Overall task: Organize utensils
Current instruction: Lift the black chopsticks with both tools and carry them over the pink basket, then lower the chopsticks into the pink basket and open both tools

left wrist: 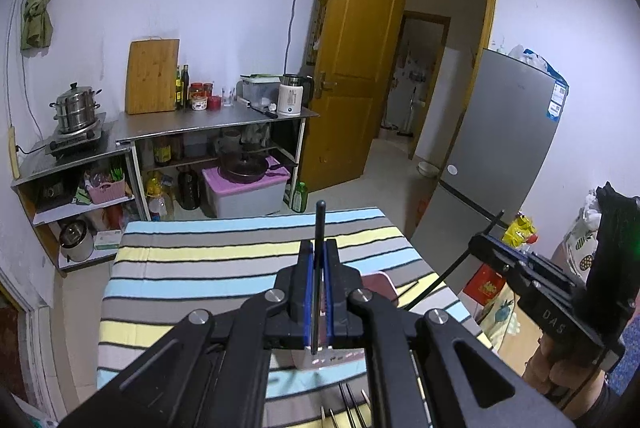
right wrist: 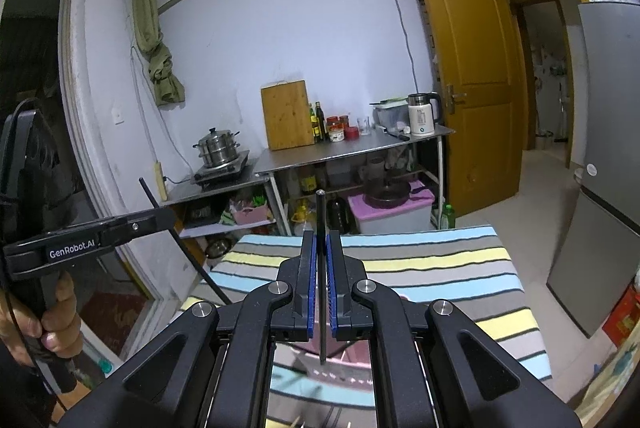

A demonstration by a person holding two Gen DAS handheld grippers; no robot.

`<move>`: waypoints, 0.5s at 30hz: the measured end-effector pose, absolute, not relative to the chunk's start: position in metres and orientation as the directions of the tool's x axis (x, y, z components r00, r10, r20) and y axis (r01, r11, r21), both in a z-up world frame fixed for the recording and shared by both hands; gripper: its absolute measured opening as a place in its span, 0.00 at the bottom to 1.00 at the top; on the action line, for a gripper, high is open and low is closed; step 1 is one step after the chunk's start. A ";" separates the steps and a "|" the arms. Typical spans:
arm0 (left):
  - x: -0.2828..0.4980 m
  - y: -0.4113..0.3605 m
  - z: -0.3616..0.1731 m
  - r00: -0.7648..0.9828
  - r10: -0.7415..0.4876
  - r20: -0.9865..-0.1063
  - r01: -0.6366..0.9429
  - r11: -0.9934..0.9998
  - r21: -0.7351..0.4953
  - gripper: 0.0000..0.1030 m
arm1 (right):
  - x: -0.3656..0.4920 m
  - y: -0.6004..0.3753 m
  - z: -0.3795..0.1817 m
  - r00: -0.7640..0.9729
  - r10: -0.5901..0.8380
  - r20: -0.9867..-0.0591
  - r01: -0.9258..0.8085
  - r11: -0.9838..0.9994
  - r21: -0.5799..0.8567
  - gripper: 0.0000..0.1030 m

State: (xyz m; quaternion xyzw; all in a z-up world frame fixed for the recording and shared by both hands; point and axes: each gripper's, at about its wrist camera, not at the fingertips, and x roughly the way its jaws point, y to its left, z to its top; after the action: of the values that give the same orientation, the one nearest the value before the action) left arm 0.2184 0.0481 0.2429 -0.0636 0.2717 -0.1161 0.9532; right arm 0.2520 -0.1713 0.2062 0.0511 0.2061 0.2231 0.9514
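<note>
Clamped upright between the blue pads of the left gripper (left wrist: 319,264), a thin black chopstick (left wrist: 319,248) rises above the striped tablecloth (left wrist: 200,260), the right gripper (right wrist: 321,260) pinching a second black chopstick (right wrist: 320,228) likewise, a pink utensil box (right wrist: 352,360) below both.
</note>
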 end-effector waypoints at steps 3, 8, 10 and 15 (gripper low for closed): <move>0.228 0.047 0.241 0.825 -0.255 -0.505 0.188 0.965 -0.181 0.05 | 0.259 -0.171 0.203 0.817 0.441 -0.371 -0.397 0.898 0.192 0.04; 0.245 0.045 0.229 0.811 -0.269 -0.519 0.191 0.961 -0.200 0.05 | 0.271 -0.171 0.192 0.817 0.429 -0.384 -0.381 0.903 0.199 0.04; 0.252 0.043 0.223 0.805 -0.273 -0.527 0.190 0.960 -0.208 0.05 | 0.276 -0.173 0.188 0.816 0.426 -0.391 -0.374 0.904 0.205 0.04; 0.266 0.042 0.208 0.787 -0.281 -0.549 0.184 0.957 -0.225 0.05 | 0.286 -0.173 0.178 0.810 0.420 -0.409 -0.361 0.907 0.217 0.04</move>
State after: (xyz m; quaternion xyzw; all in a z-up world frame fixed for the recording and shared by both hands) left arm 0.2656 0.0421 0.2079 -0.0799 0.3019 -0.1235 0.9419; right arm 0.2858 -0.1731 0.1777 0.0644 0.2297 0.2059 0.9491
